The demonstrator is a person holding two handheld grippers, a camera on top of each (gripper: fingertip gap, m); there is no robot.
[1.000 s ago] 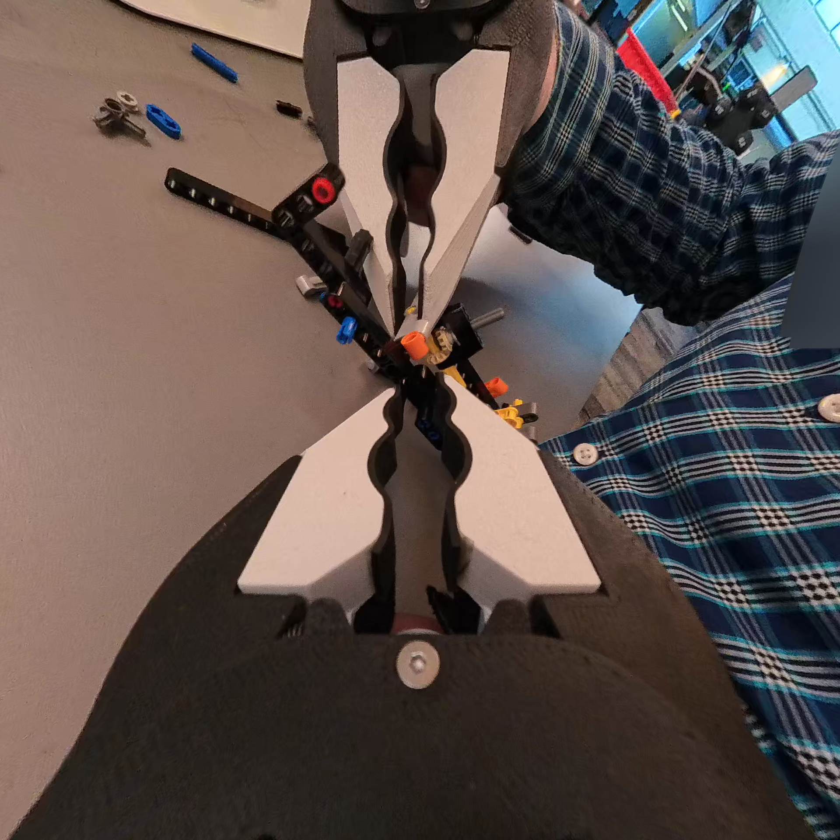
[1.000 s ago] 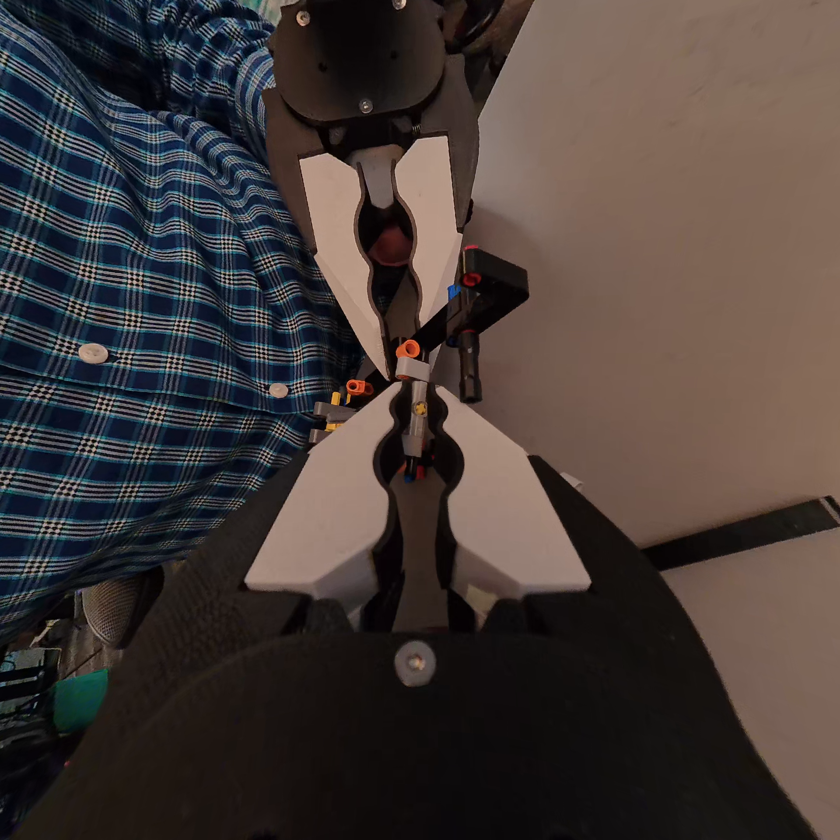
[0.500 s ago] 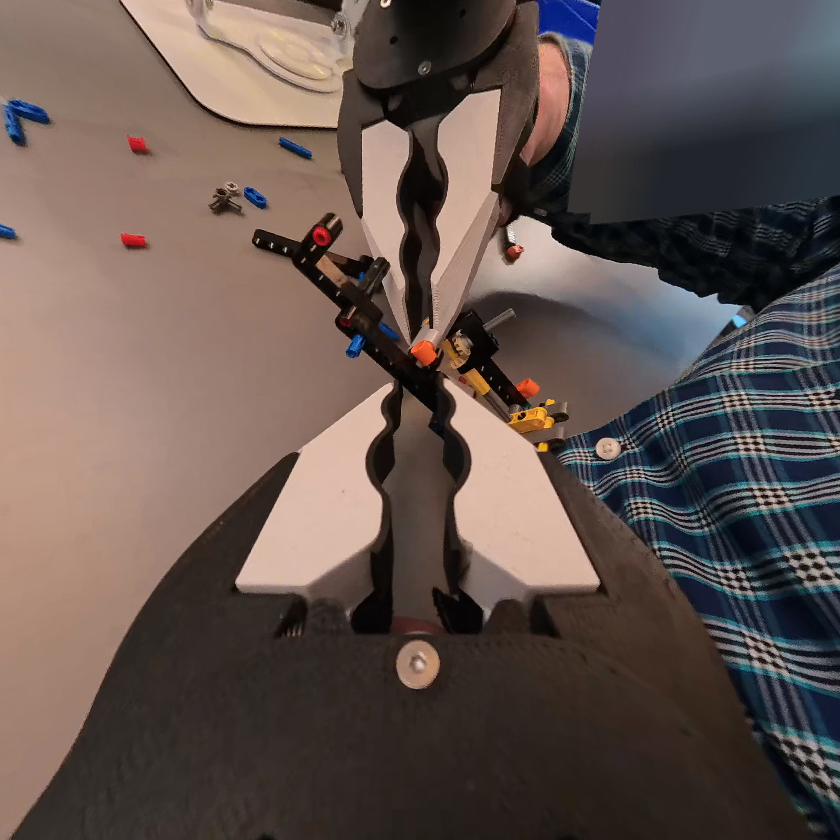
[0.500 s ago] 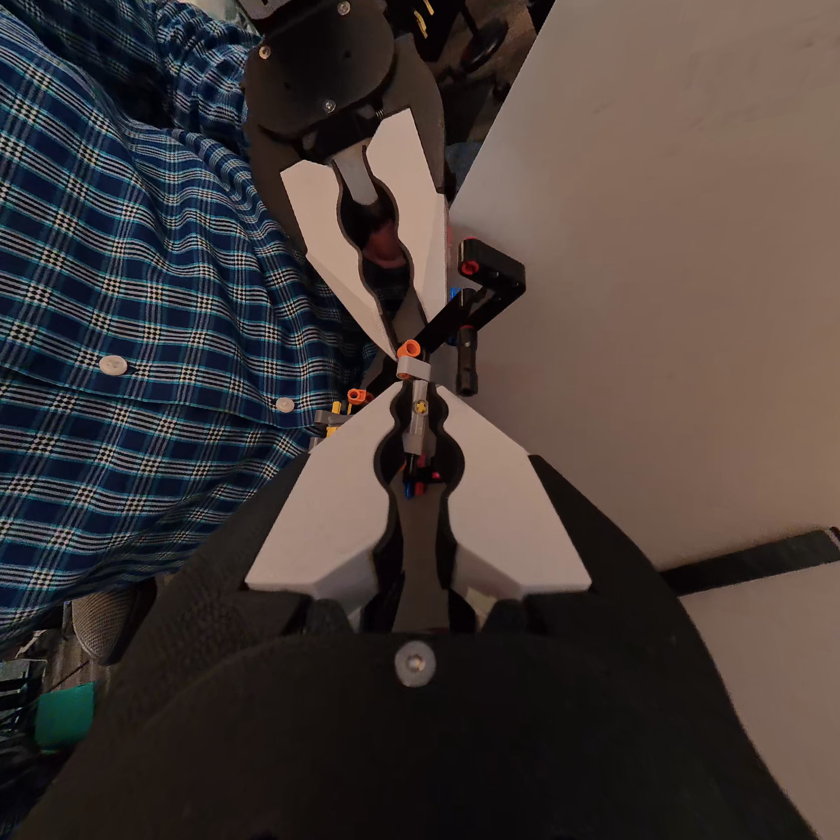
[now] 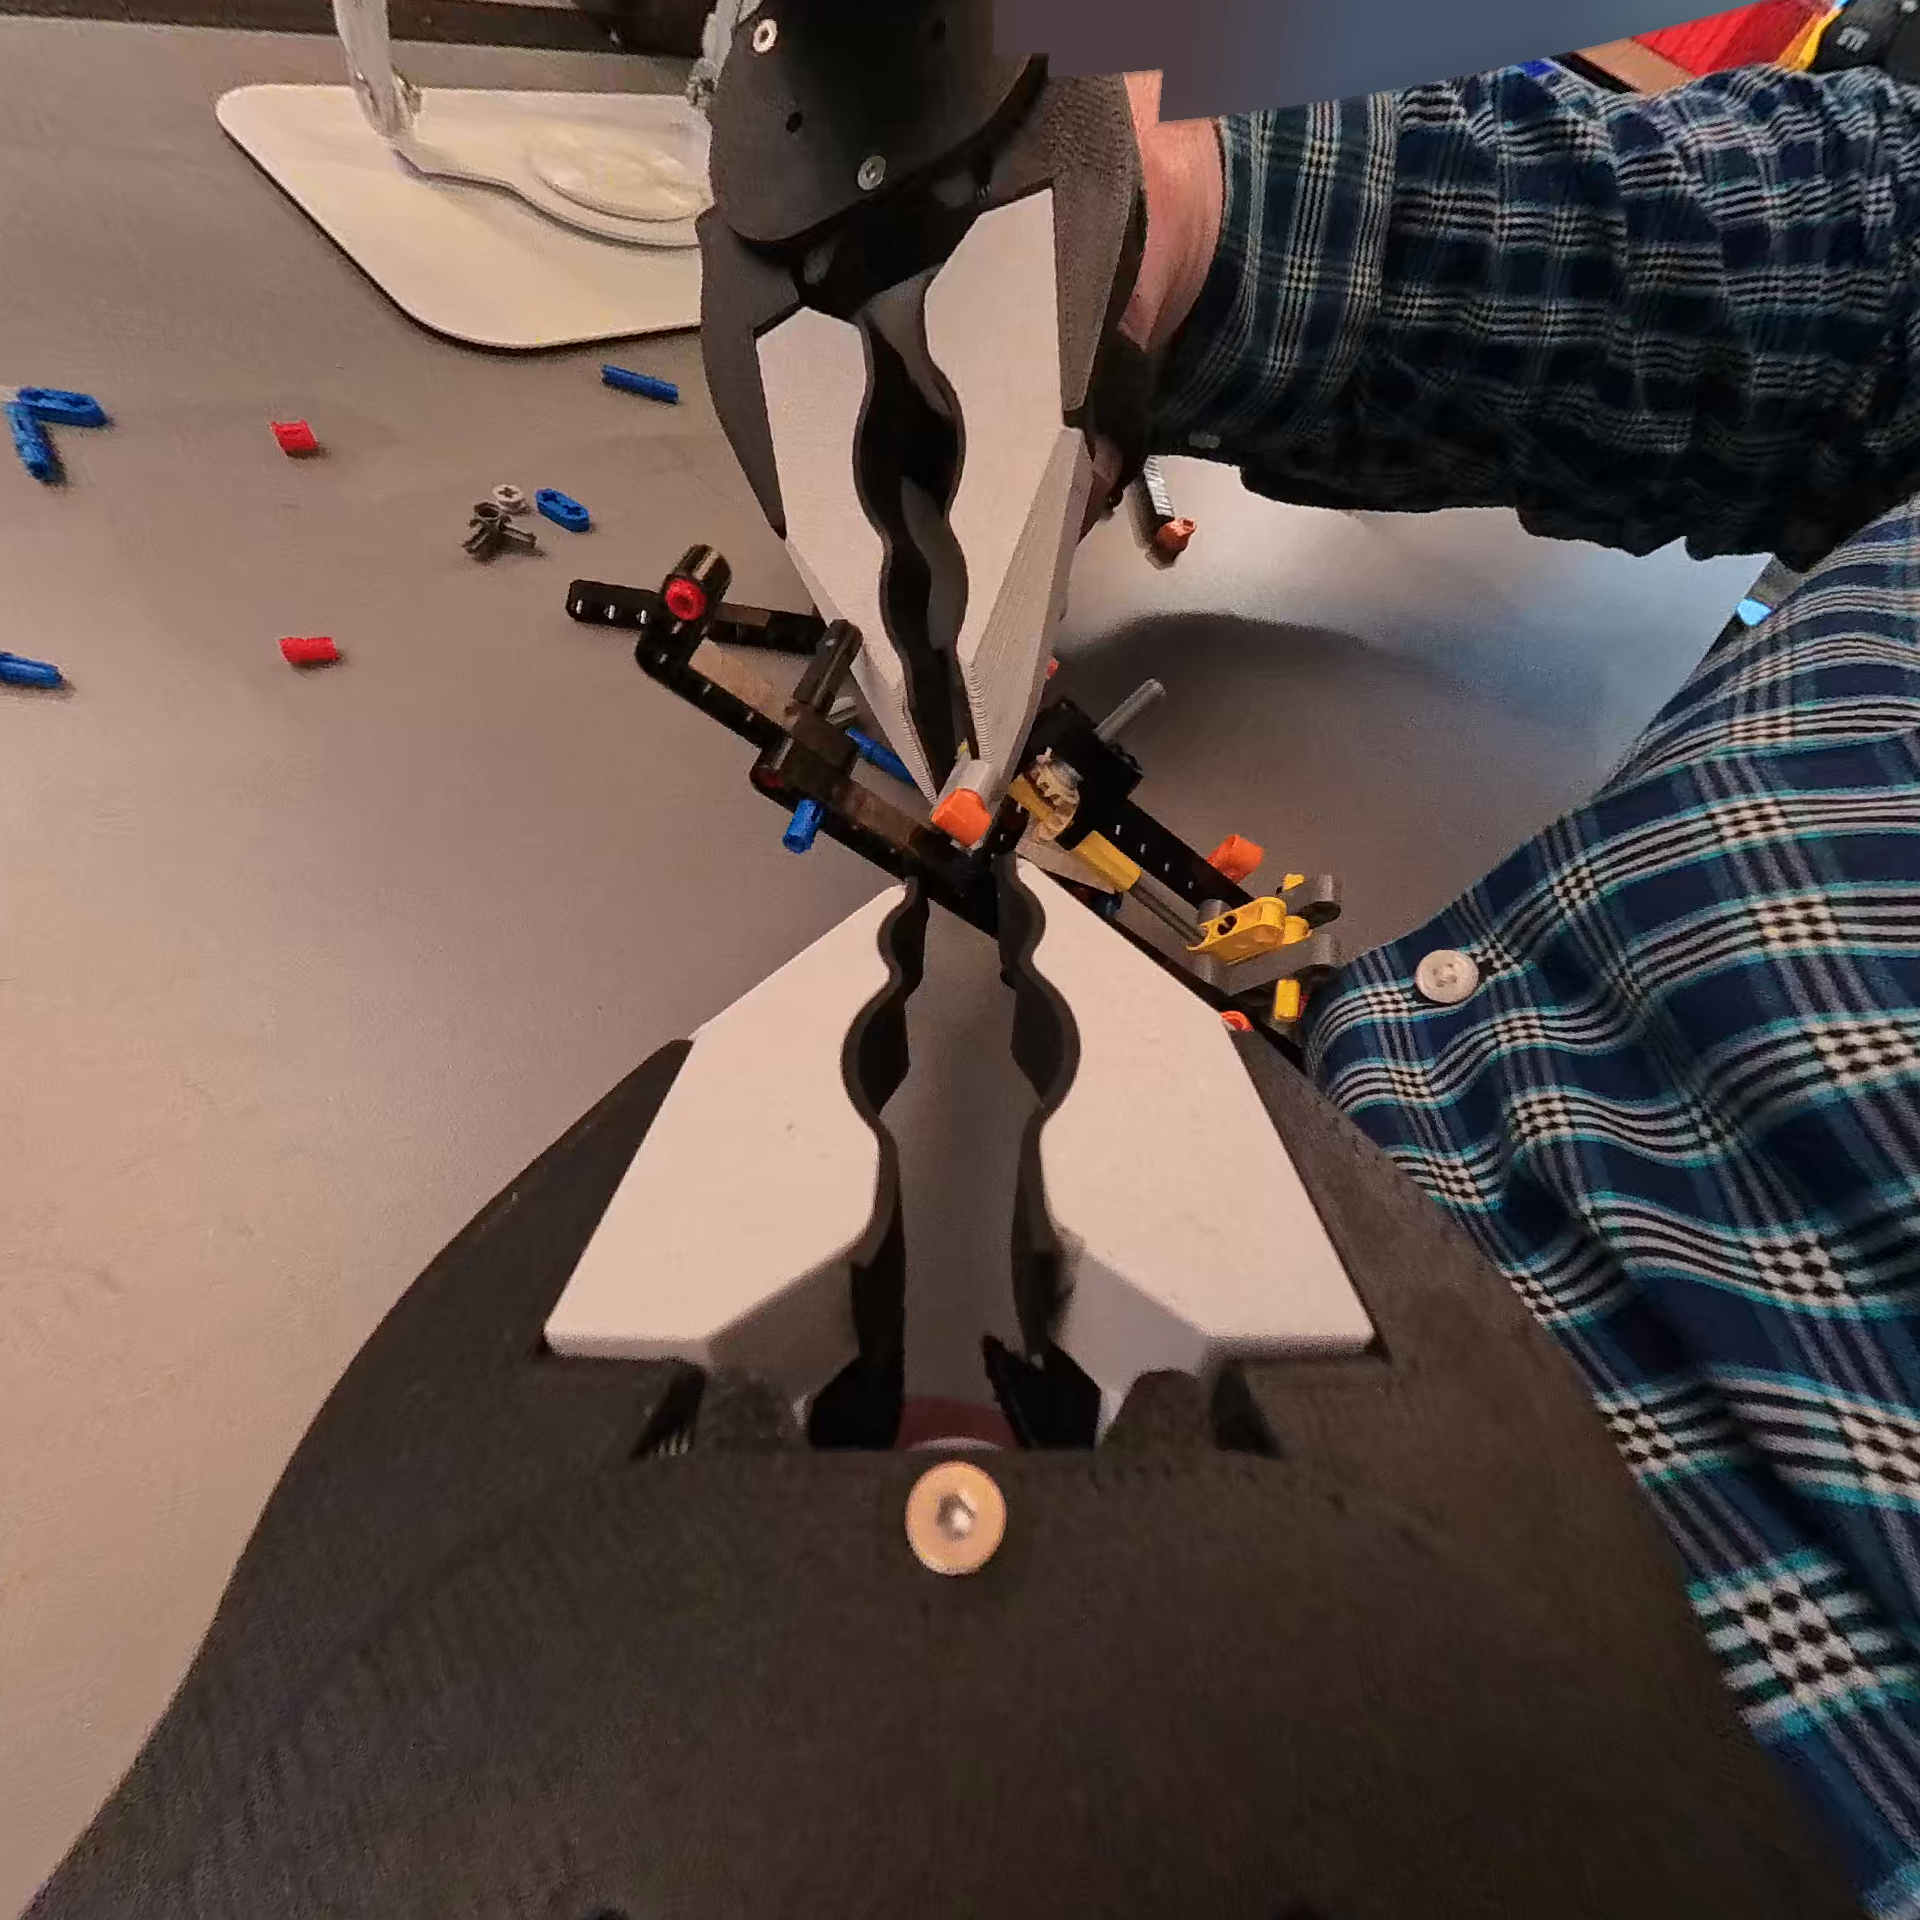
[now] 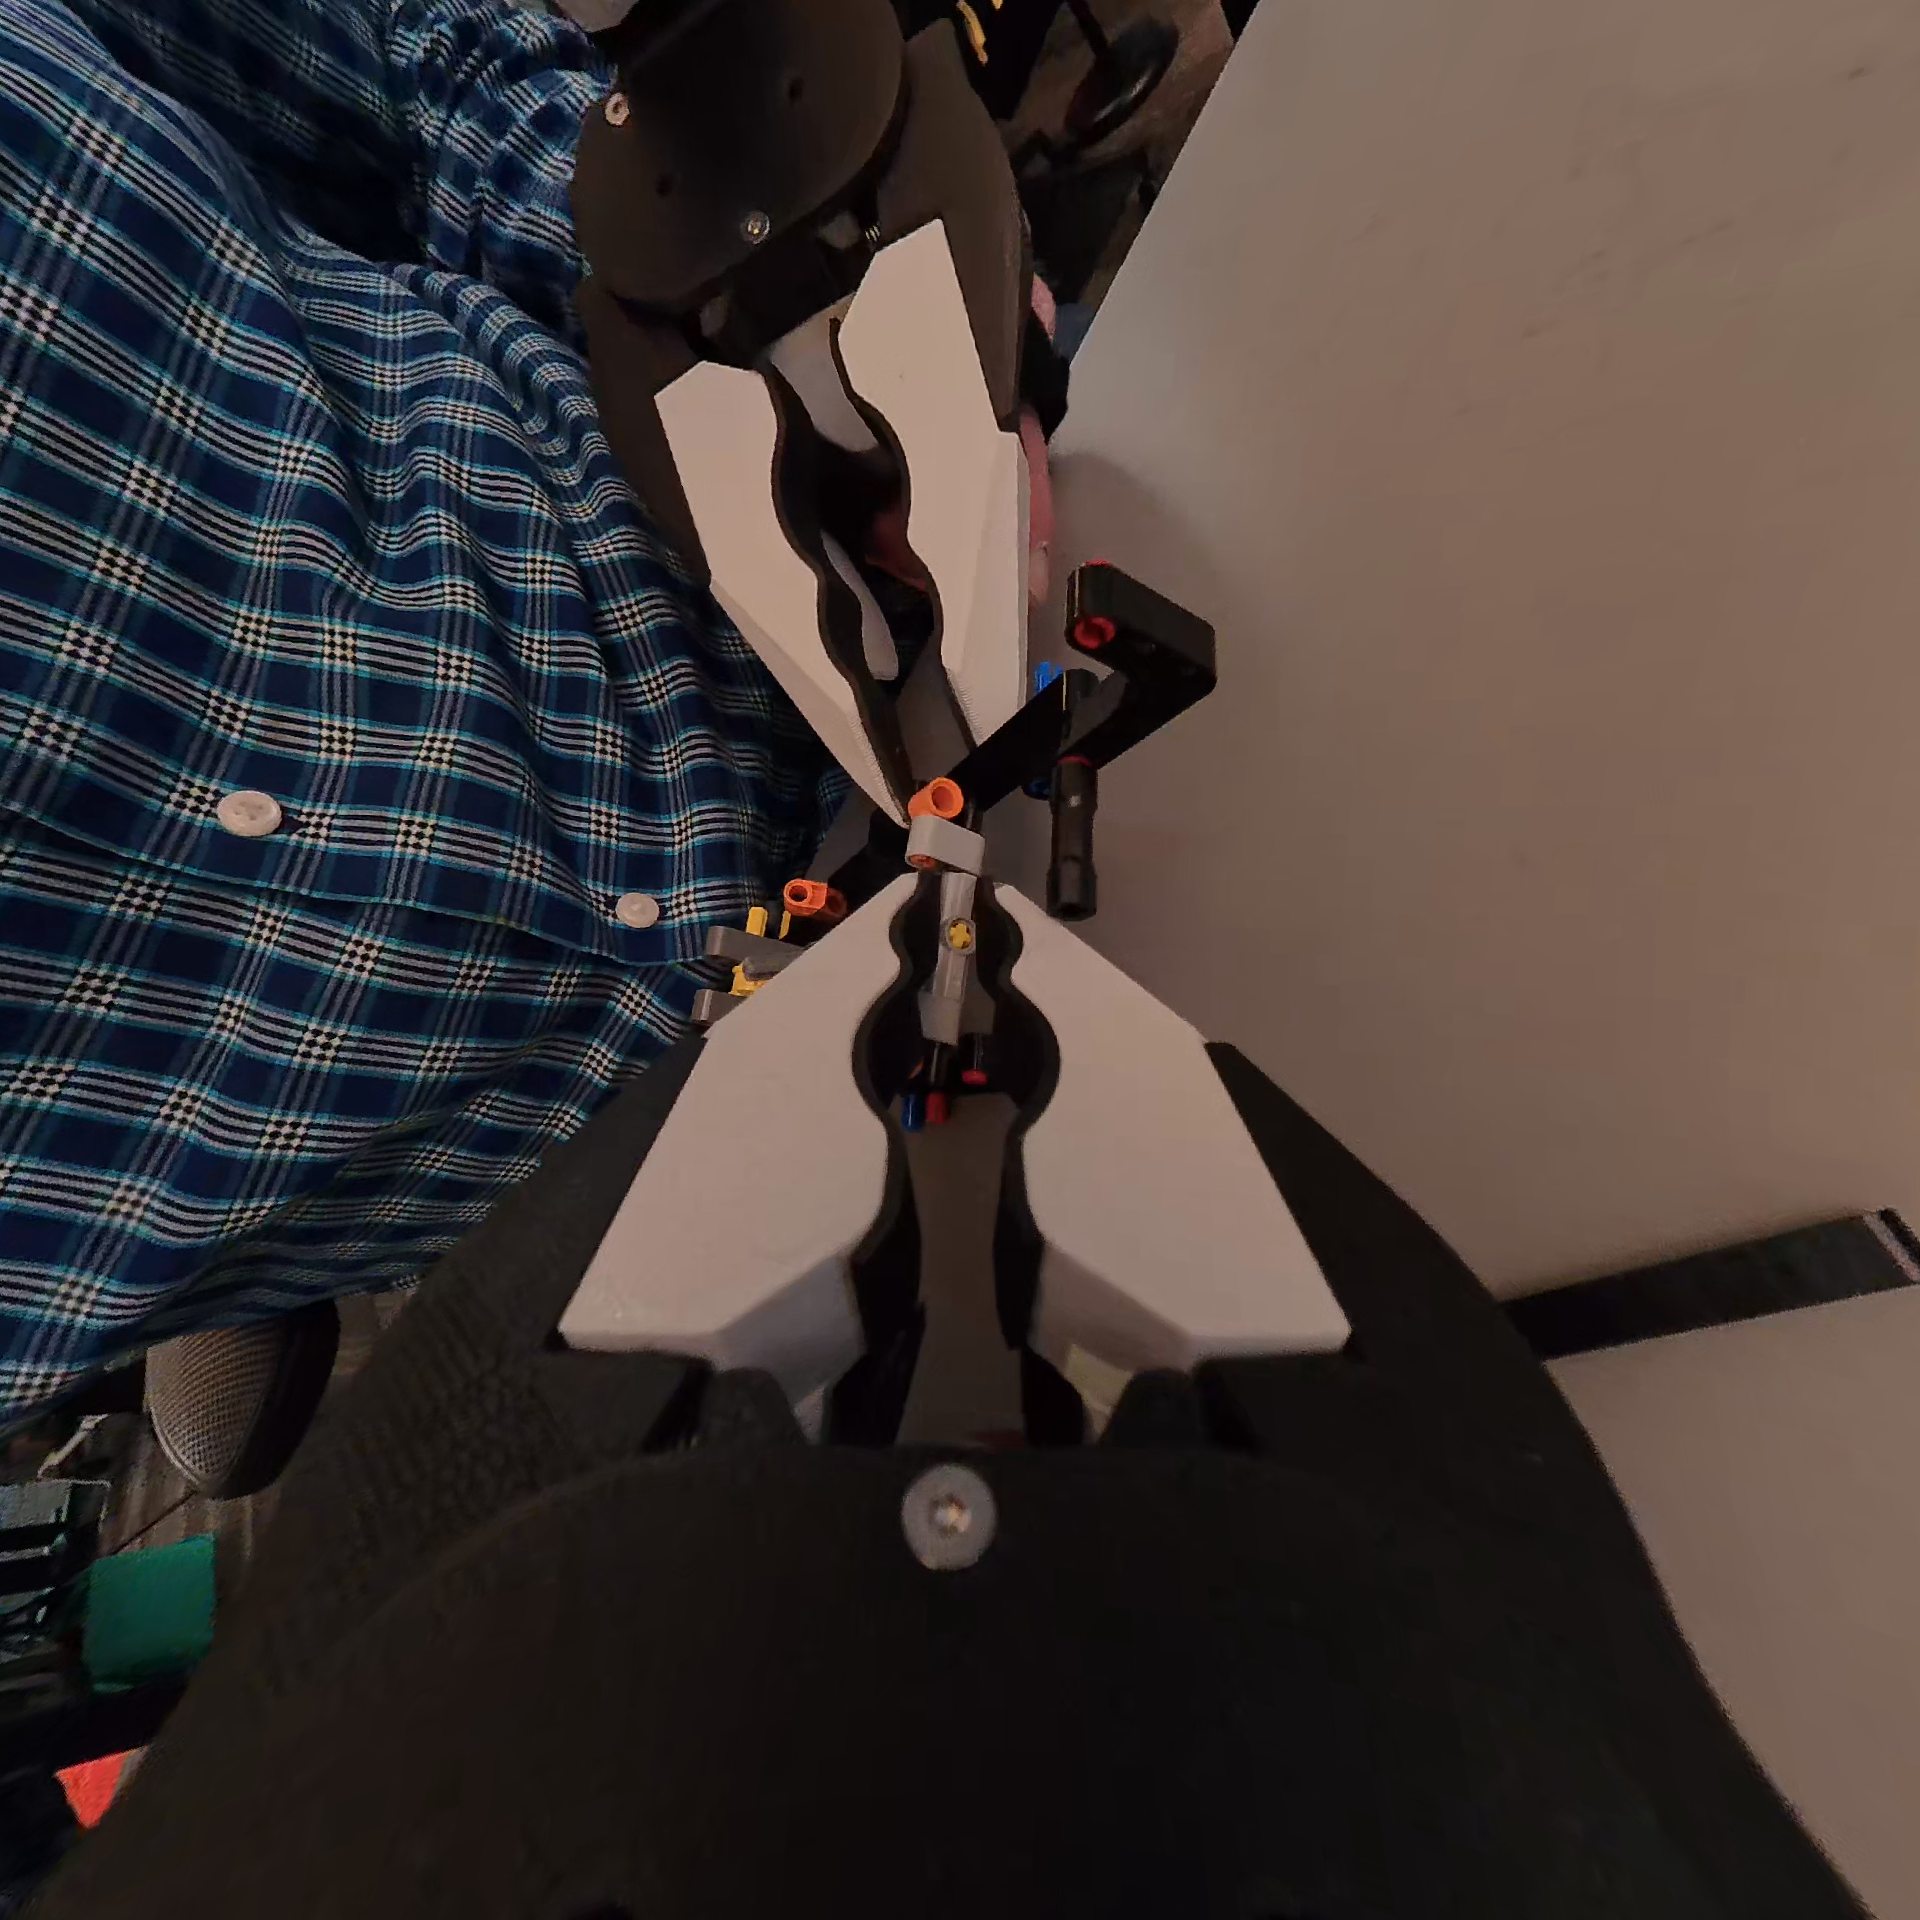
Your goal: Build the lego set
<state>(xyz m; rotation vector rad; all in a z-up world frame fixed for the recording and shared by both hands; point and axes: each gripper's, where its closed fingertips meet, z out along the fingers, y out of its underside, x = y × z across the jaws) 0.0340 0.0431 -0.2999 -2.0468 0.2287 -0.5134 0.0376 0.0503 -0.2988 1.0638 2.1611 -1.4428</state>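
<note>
A partly built Lego assembly of black beams with yellow, blue and orange parts hangs above the grey table, held between both grippers. My left gripper is shut on its black beam. My right gripper is shut on a grey liftarm tipped with an orange pin, which meets the assembly. In the left wrist view the right gripper comes down from above onto the orange pin. In the right wrist view the left gripper faces mine, tip to tip.
Loose blue pieces, red pieces and a small grey connector lie on the table at the left. A white stand base sits at the back. A person's checked shirt is close on the right. Less than 4 cm separates the two grippers' tips. From either gripper's tips it is about 15 cm to the small grey connector.
Both grippers stay shut on the assembly. The pair has lifted and tilted, so the left wrist view now takes in more of the table and the loose parts.
</note>
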